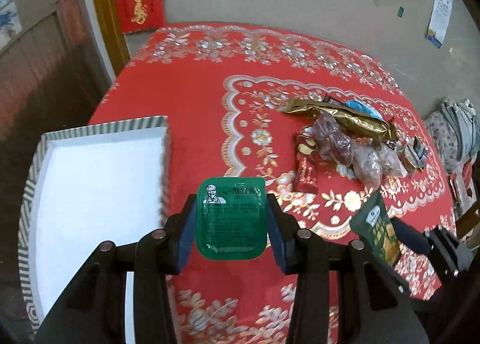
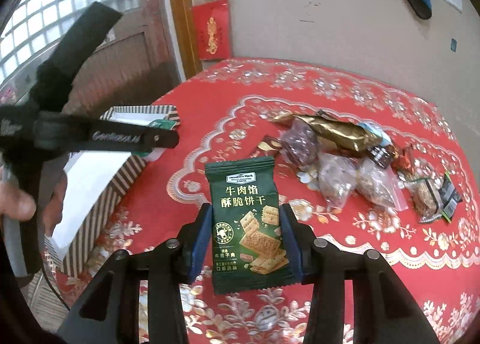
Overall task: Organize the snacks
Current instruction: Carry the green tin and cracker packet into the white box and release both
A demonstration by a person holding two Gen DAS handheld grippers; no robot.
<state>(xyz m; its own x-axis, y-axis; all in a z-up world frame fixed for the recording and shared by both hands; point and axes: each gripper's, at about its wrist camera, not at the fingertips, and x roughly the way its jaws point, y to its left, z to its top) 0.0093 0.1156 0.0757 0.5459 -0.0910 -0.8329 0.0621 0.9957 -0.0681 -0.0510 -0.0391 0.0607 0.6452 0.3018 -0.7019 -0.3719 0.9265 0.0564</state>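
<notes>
1. The left tongs (image 1: 231, 221) were clenched on a green KFC sauce packet (image 1: 231, 218), which sat squarely between the two blue pads (image 1: 186, 233), its printed lid facing the camera.
2. That packet was held above the red floral bench (image 1: 210, 104), just to the right of the striped box (image 1: 99, 131), whose white inside lay open.
3. The right tongs (image 2: 246, 239) gripped a dark green beef cracker packet (image 2: 247, 224) by its lower half; its crimped top edge stood up clear of the pads.
4. In the right wrist view the cracker packet hung to the right of the striped box, apart from it.
5. The snack pile (image 1: 354, 140) lay on the bench well to the right of the box: a gold wrapper (image 2: 339, 132), clear bags of nuts (image 2: 339, 185) and small dark wrapped pieces, touching one another.
</notes>
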